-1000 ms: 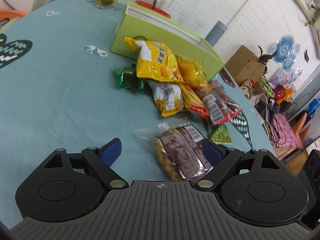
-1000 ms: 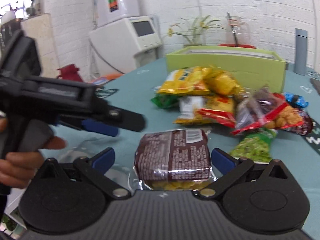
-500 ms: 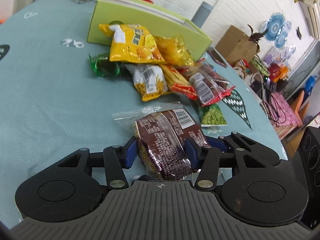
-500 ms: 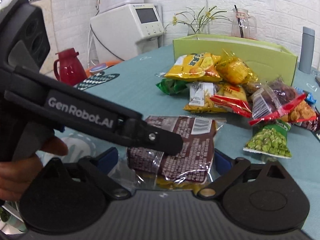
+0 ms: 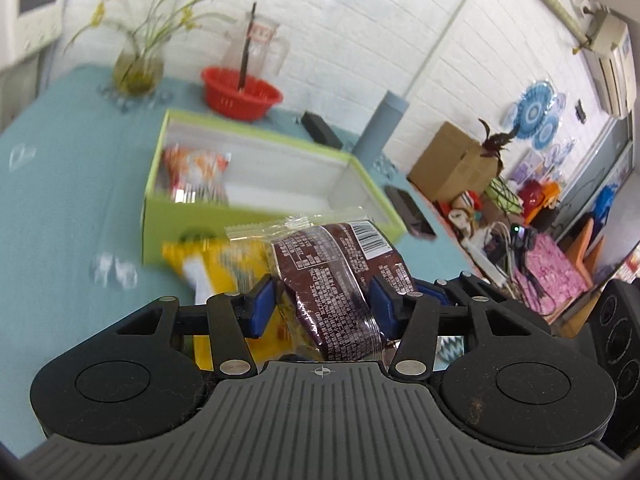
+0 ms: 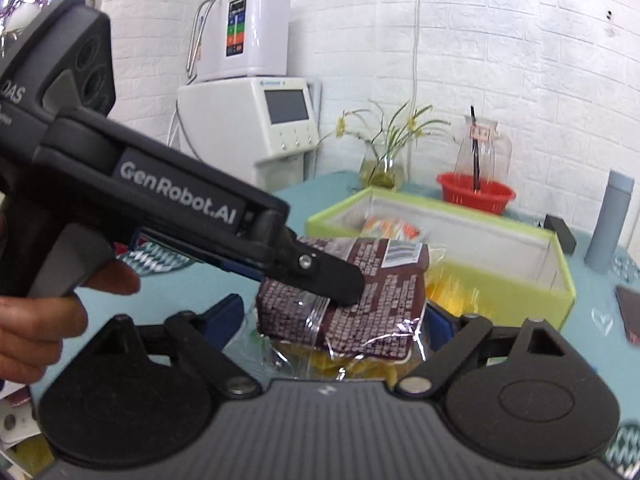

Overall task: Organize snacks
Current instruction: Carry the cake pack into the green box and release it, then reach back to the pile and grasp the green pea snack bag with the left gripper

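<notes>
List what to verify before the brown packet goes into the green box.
1. Left gripper grip: jaws have just been closing, pads pressing the brown packet: ok.
2. Right gripper grip: jaws have just been closing, packet between them, pad contact unclear: cannot tell.
3. Packet lifted off the table: ok.
4. Green box open, with free floor beside the orange-white packet inside: ok.
5. Packet above the box opening: not ok, it is short of the near wall.
</notes>
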Demonstrator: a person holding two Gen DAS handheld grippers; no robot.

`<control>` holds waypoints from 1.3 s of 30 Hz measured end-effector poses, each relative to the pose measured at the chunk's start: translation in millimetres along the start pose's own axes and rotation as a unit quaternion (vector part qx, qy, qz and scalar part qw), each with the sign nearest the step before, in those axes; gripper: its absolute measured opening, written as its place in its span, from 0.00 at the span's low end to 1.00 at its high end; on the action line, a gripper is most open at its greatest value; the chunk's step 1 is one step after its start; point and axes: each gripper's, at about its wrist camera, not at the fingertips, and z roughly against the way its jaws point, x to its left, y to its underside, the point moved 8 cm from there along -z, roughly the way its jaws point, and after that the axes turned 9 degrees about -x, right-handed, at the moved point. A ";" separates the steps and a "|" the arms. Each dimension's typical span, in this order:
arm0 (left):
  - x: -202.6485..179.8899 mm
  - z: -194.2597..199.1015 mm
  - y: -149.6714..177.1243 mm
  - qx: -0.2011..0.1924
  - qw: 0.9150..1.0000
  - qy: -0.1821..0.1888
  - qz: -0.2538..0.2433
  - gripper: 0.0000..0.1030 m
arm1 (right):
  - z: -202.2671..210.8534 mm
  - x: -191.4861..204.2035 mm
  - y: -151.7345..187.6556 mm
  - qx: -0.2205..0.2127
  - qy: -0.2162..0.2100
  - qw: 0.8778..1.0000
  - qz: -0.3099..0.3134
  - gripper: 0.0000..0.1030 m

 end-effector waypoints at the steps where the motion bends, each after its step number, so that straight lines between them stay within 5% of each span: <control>1: 0.4 -8.3 -11.4 -0.003 1.000 0.002 -0.003 0.32 | -8.3 -7.6 -8.9 -0.004 0.002 1.000 0.004 0.89; 7: 7.2 -74.8 -68.0 -0.008 0.998 -0.023 -0.054 0.33 | -69.2 -58.7 -41.3 0.009 0.003 1.000 0.007 0.89; 13: 40.3 -145.5 -73.2 0.038 0.998 -0.038 -0.039 0.35 | -128.8 -96.3 -23.4 0.058 0.002 0.998 -0.015 0.89; 16: 55.7 -158.4 -73.8 0.034 0.997 -0.062 -0.040 0.51 | -137.9 -109.6 -13.2 0.068 0.006 0.997 -0.036 0.90; 18: 59.8 -149.6 -76.4 0.019 0.997 -0.066 -0.039 0.63 | -127.9 -114.7 -15.8 0.058 0.016 0.998 -0.031 0.91; 23: 46.0 -93.1 -75.0 -0.035 0.997 -0.049 -0.048 0.73 | -60.7 -118.1 -29.2 0.002 0.047 0.999 -0.024 0.91; 27: 36.4 -47.6 -43.4 -0.051 0.996 -0.054 -0.048 0.74 | -0.1 -102.8 -16.2 -0.023 0.054 0.997 -0.049 0.91; 33: 28.0 -0.7 21.8 -0.043 0.997 -0.065 -0.014 0.74 | 73.4 -67.0 38.9 -0.003 0.071 0.992 -0.102 0.91; 39: -22.0 10.4 89.1 0.016 1.000 0.008 -0.005 0.73 | 101.6 -47.2 101.9 0.050 0.077 0.981 -0.168 0.91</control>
